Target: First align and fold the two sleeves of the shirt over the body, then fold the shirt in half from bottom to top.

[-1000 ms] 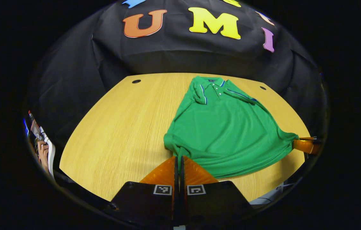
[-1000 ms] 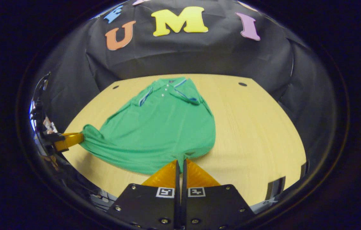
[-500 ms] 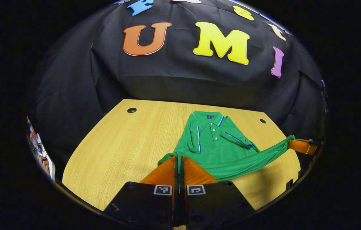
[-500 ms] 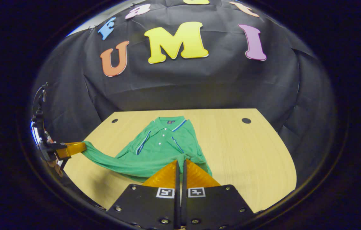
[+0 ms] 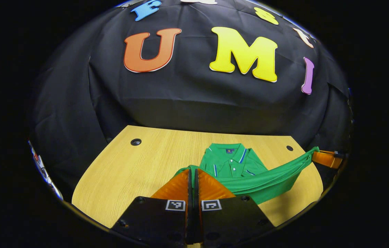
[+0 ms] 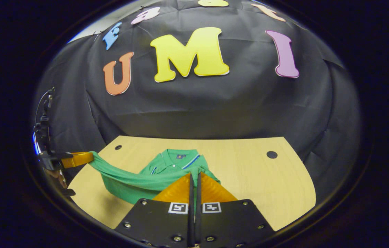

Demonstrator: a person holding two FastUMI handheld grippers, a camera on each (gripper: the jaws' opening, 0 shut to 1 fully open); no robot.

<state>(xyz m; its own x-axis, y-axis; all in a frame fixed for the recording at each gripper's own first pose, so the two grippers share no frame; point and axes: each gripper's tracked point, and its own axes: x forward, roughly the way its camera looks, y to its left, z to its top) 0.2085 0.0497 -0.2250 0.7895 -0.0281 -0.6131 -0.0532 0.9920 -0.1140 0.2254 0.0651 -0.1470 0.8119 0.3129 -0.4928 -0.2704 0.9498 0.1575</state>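
Note:
A green polo shirt (image 5: 235, 165) (image 6: 167, 165) with blue-white trim lies collar-up at the far side of the wooden table (image 5: 139, 165) (image 6: 249, 172), sleeves folded onto its body. Its bottom hem is lifted off the table and stretched taut between the two grippers. My left gripper (image 5: 192, 169) is shut on the hem's left corner, and shows in the right gripper view at the left edge (image 6: 89, 157). My right gripper (image 6: 194, 173) is shut on the hem's right corner, and shows in the left gripper view at the right edge (image 5: 314, 155). The raised hem hides the shirt's lower body.
The table has two dark cable holes near its back corners (image 5: 135, 141) (image 5: 289, 148). Black cloth walls close in behind and at both sides of the table. Bare wood lies to the left of the shirt in the left gripper view.
Both grippers have lifted the hem off the table and carried it forward toward the collar. More of the shirt's body is now covered by the raised hem.

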